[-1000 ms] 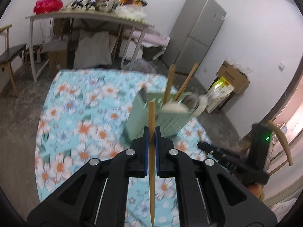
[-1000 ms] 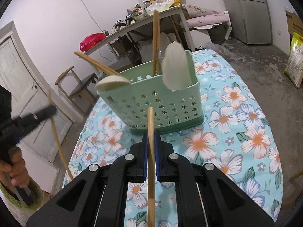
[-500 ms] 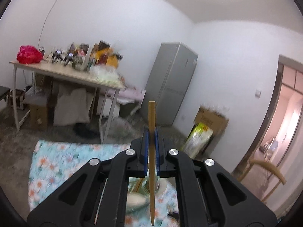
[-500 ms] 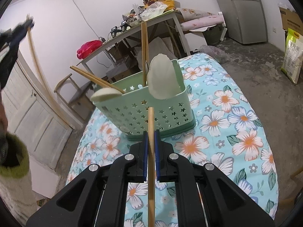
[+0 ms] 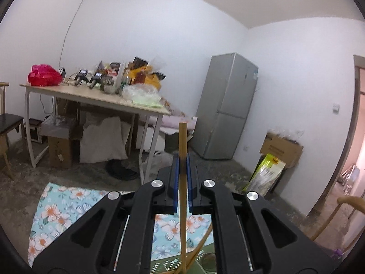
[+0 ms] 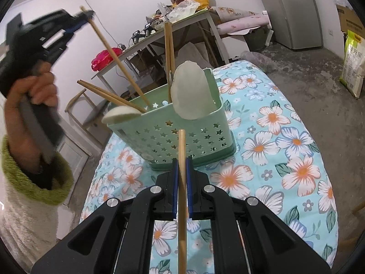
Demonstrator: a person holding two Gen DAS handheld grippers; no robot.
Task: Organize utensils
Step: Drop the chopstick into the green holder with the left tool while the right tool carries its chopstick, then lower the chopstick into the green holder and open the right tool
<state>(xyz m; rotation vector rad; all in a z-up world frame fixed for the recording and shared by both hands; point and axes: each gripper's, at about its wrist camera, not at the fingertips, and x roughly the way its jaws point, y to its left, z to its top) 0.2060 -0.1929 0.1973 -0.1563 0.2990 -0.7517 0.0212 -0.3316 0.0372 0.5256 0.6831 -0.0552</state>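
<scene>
A green star-holed basket point(image 6: 182, 134) stands on the floral tablecloth point(image 6: 285, 141). It holds two white spoons point(image 6: 191, 93) and several wooden chopsticks point(image 6: 168, 52). My right gripper point(image 6: 181, 162) hovers just in front of the basket, shut on a wooden chopstick point(image 6: 181, 143). In the right wrist view my left gripper point(image 6: 87, 14) is raised at the upper left, held by a hand point(image 6: 34, 84). It is shut on another chopstick point(image 6: 114, 54) that slants down into the basket. In the left wrist view that gripper point(image 5: 182, 157) clamps the chopstick point(image 5: 182, 137), with the basket rim point(image 5: 168, 266) below.
Behind the bed stand a cluttered wooden table point(image 5: 91, 96), a grey fridge point(image 5: 228, 107), a cardboard box point(image 5: 280, 146) and a yellow bag point(image 5: 267, 175). A dark chair point(image 5: 9, 123) is at the left. A green-cuffed sleeve point(image 6: 34, 182) fills the right wrist view's lower left.
My left gripper rose and tipped toward level, carrying its chopstick up over the basket. Its view swung from the tablecloth to the room. The right gripper stayed put.
</scene>
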